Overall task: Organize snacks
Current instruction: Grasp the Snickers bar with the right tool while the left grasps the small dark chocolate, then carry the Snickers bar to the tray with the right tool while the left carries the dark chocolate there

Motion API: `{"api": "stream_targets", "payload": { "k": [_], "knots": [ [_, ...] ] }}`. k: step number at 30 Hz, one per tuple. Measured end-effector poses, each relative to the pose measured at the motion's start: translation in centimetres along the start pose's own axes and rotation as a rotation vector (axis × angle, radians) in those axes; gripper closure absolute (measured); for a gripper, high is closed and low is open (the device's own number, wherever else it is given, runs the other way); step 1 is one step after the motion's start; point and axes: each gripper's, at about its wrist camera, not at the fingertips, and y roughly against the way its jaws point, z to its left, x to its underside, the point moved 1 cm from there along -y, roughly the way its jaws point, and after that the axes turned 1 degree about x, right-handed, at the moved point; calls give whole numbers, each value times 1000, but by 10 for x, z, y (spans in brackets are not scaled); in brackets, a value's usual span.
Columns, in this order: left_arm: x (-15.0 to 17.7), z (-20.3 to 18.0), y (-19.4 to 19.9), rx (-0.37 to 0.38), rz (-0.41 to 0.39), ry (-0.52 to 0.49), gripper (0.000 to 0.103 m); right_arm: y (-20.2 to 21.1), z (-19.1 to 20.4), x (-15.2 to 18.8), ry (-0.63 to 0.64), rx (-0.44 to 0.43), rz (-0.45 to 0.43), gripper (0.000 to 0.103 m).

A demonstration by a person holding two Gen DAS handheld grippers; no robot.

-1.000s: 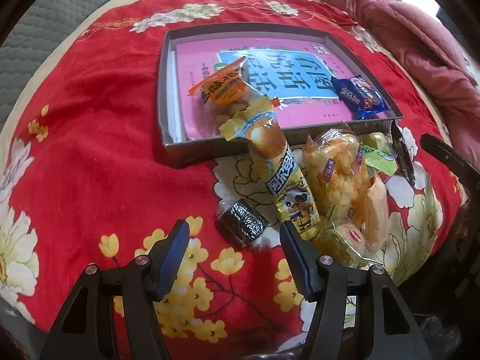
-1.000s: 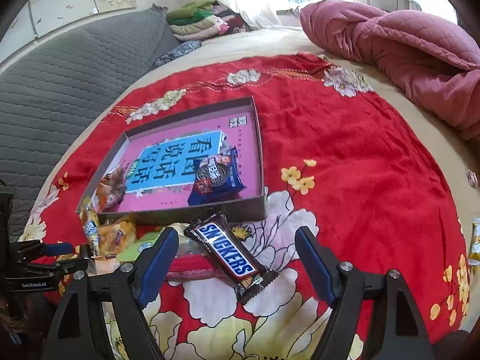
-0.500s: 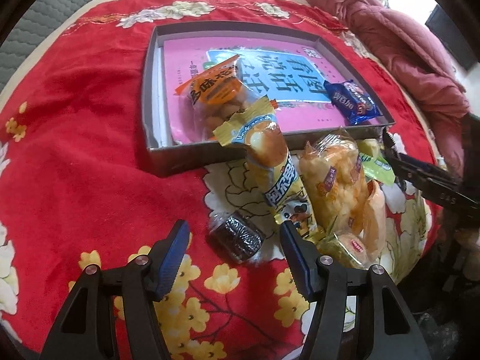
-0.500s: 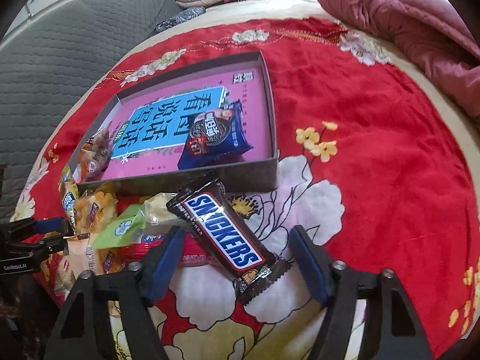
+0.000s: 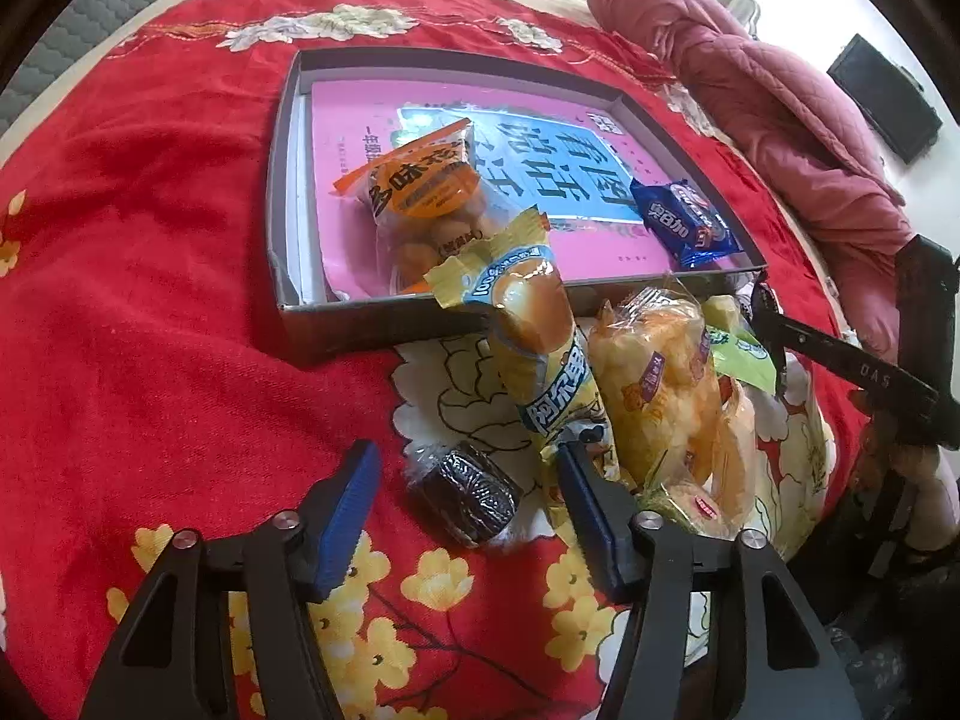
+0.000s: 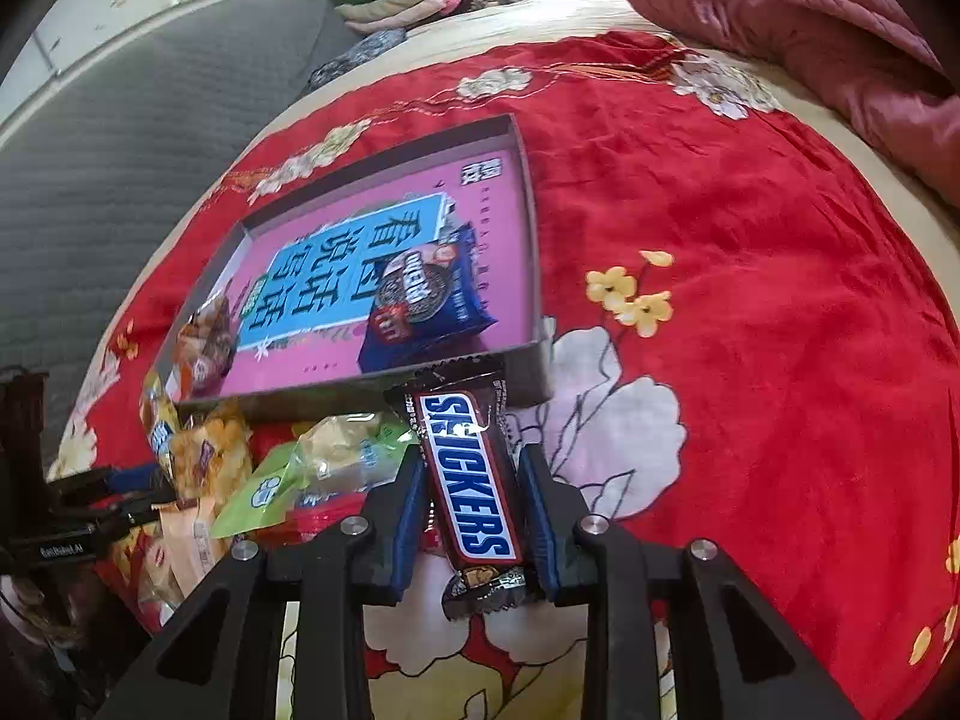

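Note:
A grey shallow box (image 5: 372, 324) (image 6: 534, 240) with a pink book inside lies on the red flowered cloth. In it are an orange snack bag (image 5: 426, 198) and a blue Oreo pack (image 5: 684, 222) (image 6: 420, 300). My right gripper (image 6: 474, 474) is shut on a Snickers bar (image 6: 468, 474) just in front of the box. My left gripper (image 5: 468, 474) is open around a dark wrapped cookie (image 5: 474, 495). A yellow sausage-shaped pack (image 5: 540, 348) leans on the box's edge. Beside it lie yellow cake packs (image 5: 660, 396) (image 6: 210, 450) and a green pack (image 6: 324, 468).
A pink quilt (image 5: 750, 90) (image 6: 810, 18) lies bunched at the far right. A grey cushion (image 6: 120, 150) runs along the left, with folded clothes (image 6: 396, 0) behind it. The other gripper shows at the right of the left wrist view (image 5: 840, 360).
My right gripper moved forward and down and closed on the Snickers bar. My left gripper came closer to the dark cookie and stayed open.

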Motion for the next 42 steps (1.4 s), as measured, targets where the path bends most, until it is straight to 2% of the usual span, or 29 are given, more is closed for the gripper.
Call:
{"api": "stream_targets", "payload": {
  "k": [4, 10, 20, 31, 42],
  "knots": [
    [1, -5, 0, 22, 4, -10, 64, 0, -4, -1, -25, -5, -3, 72],
    [3, -9, 2, 8, 4, -24, 65, 2, -3, -1, -24, -8, -9, 72],
    [7, 1, 19, -29, -12, 23, 65, 7, -1, -3, -22, -33, -28, 72],
    [-3, -11, 55, -37, -104, 11, 65, 21, 7, -9, -4, -82, -99, 72],
    [-16, -22, 66, -44, -157, 33, 65, 29, 21, -23, 45, -108, -183, 72]
  ]
}}
